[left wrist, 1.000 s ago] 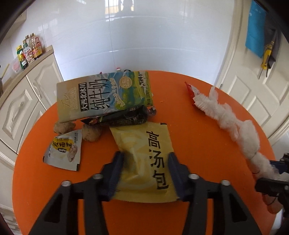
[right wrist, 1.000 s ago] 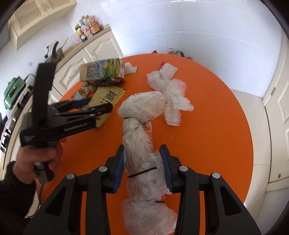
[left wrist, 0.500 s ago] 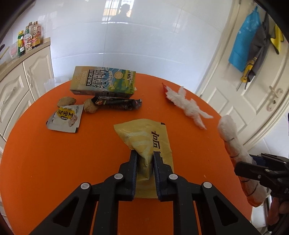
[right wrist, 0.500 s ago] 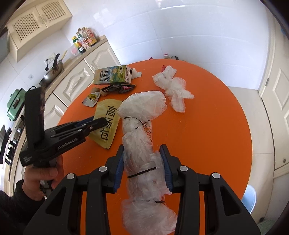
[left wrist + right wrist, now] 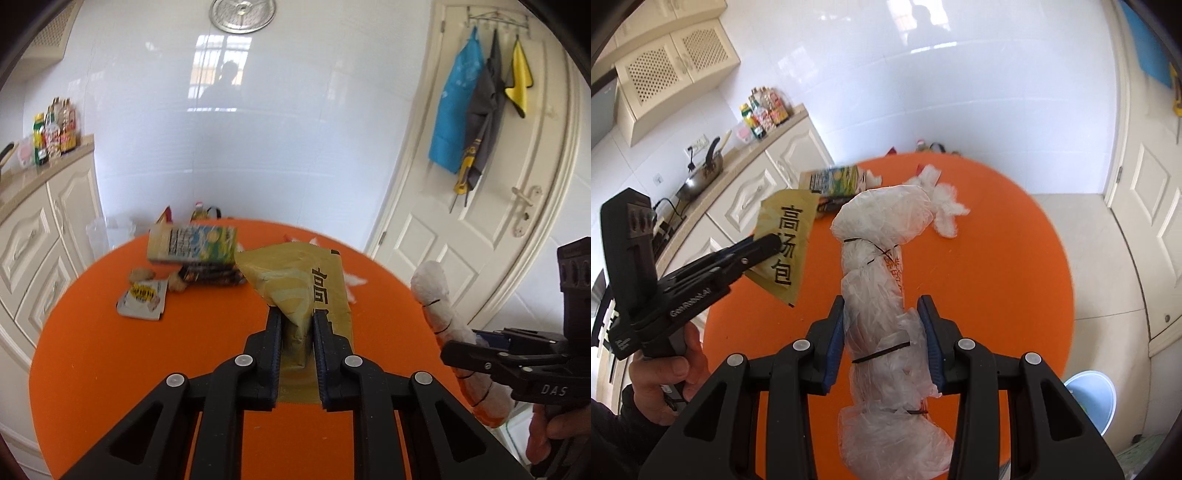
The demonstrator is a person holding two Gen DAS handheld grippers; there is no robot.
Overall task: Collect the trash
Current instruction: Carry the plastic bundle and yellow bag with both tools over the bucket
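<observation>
Yellow packet pinched in left claw, off table

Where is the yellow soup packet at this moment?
The yellow soup packet is pinched between the left gripper fingers, lifted above the orange table, in front of the milk carton.

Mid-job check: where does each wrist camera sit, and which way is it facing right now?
Left wrist: rides the left claw, aimed down across the orange table toward wall and door; its fingers pinch the yellow packet; the person's right hand shows.
Right wrist: rides the right claw, aimed across the table toward the cabinets; it clamps the plastic bag bundle; the left hand shows.
Shared: table, packet, bundle, milk carton, each other's claw.
</observation>
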